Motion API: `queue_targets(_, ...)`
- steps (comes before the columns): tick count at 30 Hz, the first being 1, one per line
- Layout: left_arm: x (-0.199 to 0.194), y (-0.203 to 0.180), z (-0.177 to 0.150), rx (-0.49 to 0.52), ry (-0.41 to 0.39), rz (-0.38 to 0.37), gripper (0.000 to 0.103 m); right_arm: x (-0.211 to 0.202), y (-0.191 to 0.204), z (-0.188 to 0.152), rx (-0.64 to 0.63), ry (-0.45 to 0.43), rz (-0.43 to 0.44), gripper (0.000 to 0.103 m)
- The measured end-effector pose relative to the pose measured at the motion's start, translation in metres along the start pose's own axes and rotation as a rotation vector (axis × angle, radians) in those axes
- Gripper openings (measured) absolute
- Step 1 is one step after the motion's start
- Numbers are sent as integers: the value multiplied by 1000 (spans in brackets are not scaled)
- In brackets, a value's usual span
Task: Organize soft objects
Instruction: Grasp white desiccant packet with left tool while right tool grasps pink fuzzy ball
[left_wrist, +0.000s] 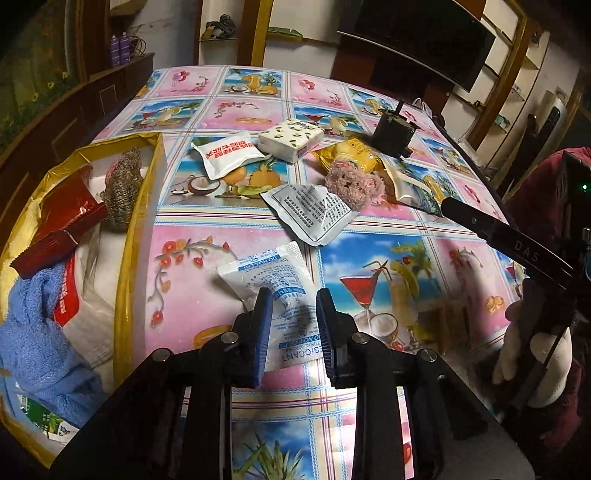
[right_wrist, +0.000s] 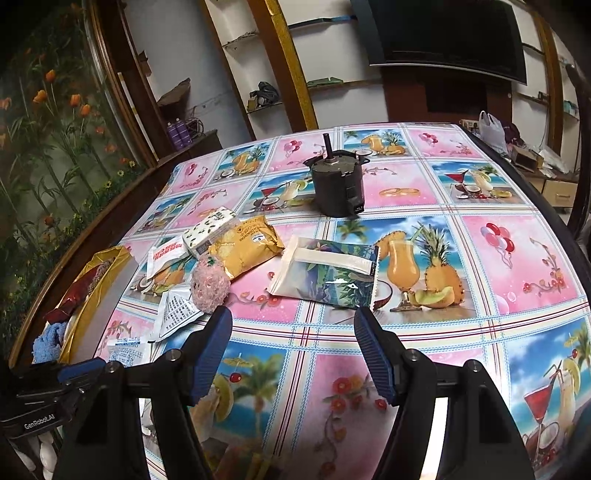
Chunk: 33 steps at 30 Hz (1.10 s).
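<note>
Through the left wrist camera, we are seeing the left tool (left_wrist: 291, 314) spreading its fingers on either side of a white desiccant packet (left_wrist: 271, 286) lying on the desk (left_wrist: 192, 266), just right of the gold box (left_wrist: 138, 206). Through the right wrist camera, we are watching the right tool (right_wrist: 291, 328) hanging wide apart, gripping nothing, the pink knitted ball (right_wrist: 209, 288) lying just ahead-left.

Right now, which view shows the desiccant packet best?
The left wrist view: the desiccant packet lies large and central between the left gripper fingers, its blue print readable. In the right wrist view only a corner of the packet shows at lower left, partly hidden behind the other gripper's body.
</note>
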<state>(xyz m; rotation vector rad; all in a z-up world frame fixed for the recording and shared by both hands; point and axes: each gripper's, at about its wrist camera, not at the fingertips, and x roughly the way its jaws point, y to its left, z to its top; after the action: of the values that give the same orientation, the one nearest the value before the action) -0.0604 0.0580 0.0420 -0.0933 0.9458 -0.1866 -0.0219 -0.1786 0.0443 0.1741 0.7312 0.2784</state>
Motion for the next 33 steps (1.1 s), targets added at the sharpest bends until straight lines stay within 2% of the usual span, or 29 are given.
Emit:
queue_targets(1,0,2,0,-14,-2,-2,31,1,0,0,0,4,2,69)
queue_targets(2,0,4,0,-25,-4,-6,42,2,0,-1,2,9,4,69)
queue_targets(4,3,8,-1,-40,-10,14,56,4,-3,-1,16,21,9,69)
queue_targets(7,15,4,3,-8,-10,67,58,7,-9,-1,50,38,27,69)
queue_targets(9,30,-1,5,23,21,114,62,8,-13,-1,72,46,39,69)
queue_targets(10,40,-4,5,36,49,131,66,8,-14,-1,78,48,44,69)
queue_targets(11,45,-10,4,70,38,153,74,9,-14,-1,81,51,49,69)
queue_targets(12,47,-17,3,100,24,159,74,9,-14,-1,85,56,70,69)
queue_targets(13,48,-20,4,101,34,127,74,10,-14,0,89,66,100,69)
queue_targets(14,47,-21,4,97,39,117,58,12,-12,1,85,86,133,68)
queue_targets(16,44,-21,5,98,48,79,42,11,-4,3,60,106,150,68)
queue_targets(18,40,-17,2,86,51,56,36,11,10,10,14,120,155,68)
queue_targets(23,21,-1,-8,-3,45,-56,34,35,45,35,-30,188,155,68)
queue_targets(28,-11,12,-18,-38,9,-129,34,82,77,46,-76,270,70,68)
queue_targets(30,-24,20,-21,-56,-9,-152,34,101,84,43,-85,318,35,57)
queue_targets(31,-31,27,-22,-71,-21,-167,34,105,86,40,-90,335,20,33)
queue_targets(33,-45,41,-25,-105,-45,-190,34,105,84,37,-75,330,25,27)
